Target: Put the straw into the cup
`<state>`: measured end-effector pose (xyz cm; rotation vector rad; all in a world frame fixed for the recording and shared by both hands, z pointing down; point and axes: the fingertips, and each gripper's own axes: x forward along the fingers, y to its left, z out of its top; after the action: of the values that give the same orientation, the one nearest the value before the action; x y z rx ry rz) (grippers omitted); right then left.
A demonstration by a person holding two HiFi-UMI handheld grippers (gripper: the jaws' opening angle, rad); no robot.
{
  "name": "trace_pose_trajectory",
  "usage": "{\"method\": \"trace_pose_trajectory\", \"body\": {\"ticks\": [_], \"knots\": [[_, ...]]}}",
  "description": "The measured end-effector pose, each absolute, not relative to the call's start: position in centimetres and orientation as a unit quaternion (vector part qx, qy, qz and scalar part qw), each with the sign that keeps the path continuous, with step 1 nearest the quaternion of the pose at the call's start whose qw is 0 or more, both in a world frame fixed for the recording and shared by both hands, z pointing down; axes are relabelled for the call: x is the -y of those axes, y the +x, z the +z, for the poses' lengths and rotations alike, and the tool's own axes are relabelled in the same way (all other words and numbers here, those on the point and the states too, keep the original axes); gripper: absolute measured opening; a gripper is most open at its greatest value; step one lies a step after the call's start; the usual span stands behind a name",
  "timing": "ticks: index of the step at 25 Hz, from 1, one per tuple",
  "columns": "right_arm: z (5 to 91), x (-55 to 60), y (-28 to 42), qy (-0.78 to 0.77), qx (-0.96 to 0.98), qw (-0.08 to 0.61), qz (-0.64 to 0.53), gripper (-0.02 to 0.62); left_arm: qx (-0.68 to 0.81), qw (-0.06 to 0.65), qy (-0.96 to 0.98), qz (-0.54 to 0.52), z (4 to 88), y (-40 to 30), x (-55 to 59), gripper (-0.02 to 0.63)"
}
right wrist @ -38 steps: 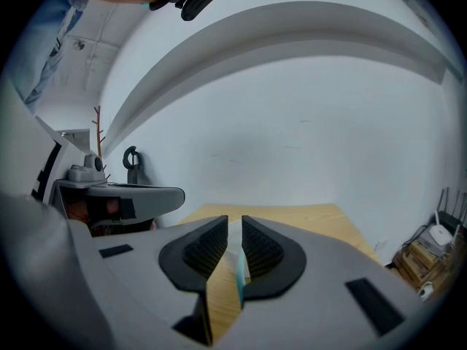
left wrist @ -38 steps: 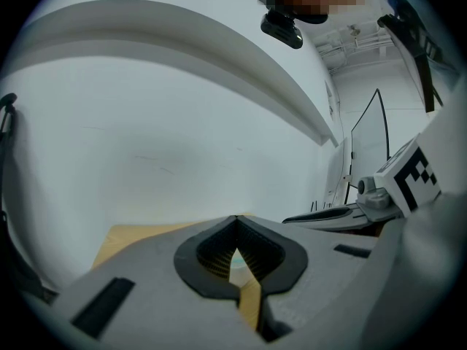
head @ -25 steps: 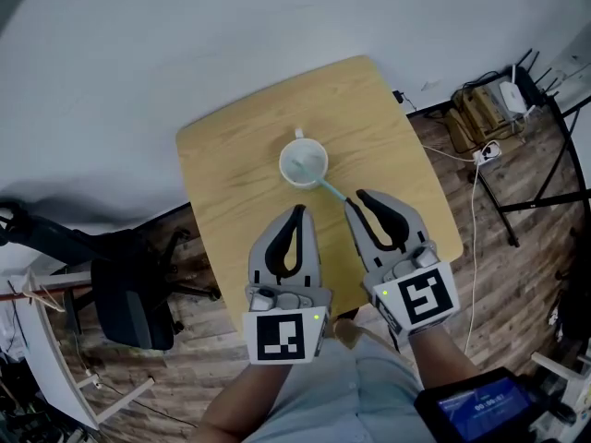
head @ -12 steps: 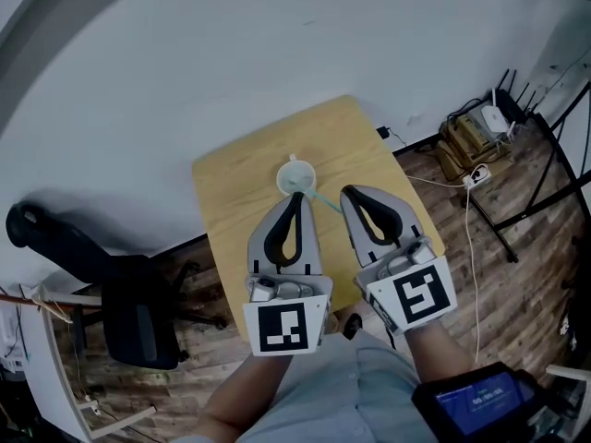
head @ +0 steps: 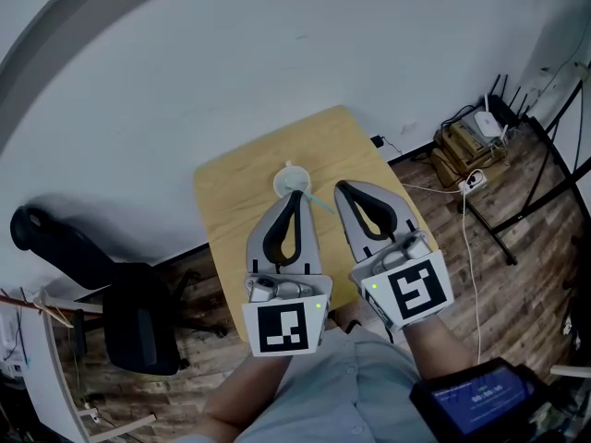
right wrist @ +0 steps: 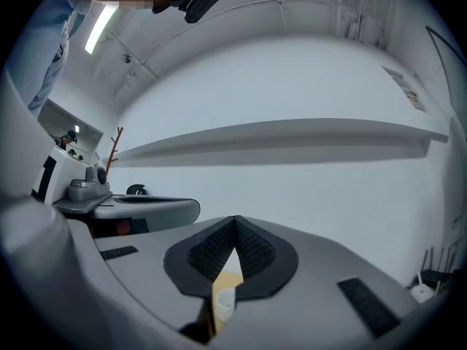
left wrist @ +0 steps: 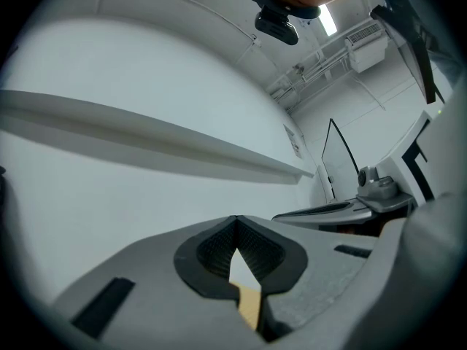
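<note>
a pale teal plastic straw [head: 320,204] is leaning in the small white cup [head: 289,182], far on the light wooden desk [head: 231,215]. the left gripper [head: 297,197] and right gripper [head: 339,188] are hovering nearer, both pressed together and empty. the task is seeming done; next calls only for keeping clear of the cup.

Soft, even indoor light from ceiling strips [left wrist: 328,22], strong fisheye distortion, dark vignetted corners

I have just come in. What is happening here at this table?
A person holds a two-jaw gripper in each hand above a small light wooden table. A thin teal straw already stands slanted in the white cup on it. The left gripper and right gripper are both shut and empty, touching nothing.
</note>
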<state>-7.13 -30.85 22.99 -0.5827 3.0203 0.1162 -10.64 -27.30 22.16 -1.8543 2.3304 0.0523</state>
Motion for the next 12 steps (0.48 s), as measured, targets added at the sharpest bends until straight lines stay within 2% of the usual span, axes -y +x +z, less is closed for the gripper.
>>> {"method": "trace_pose_trajectory", "body": {"ticks": [12], "knots": [[23.81,30.94,-7.54,-0.19,-0.981,0.032,0.019,-0.002,-0.781,0.069,-0.62,0.016,22.95,-11.08,27.49,-0.003]]}}
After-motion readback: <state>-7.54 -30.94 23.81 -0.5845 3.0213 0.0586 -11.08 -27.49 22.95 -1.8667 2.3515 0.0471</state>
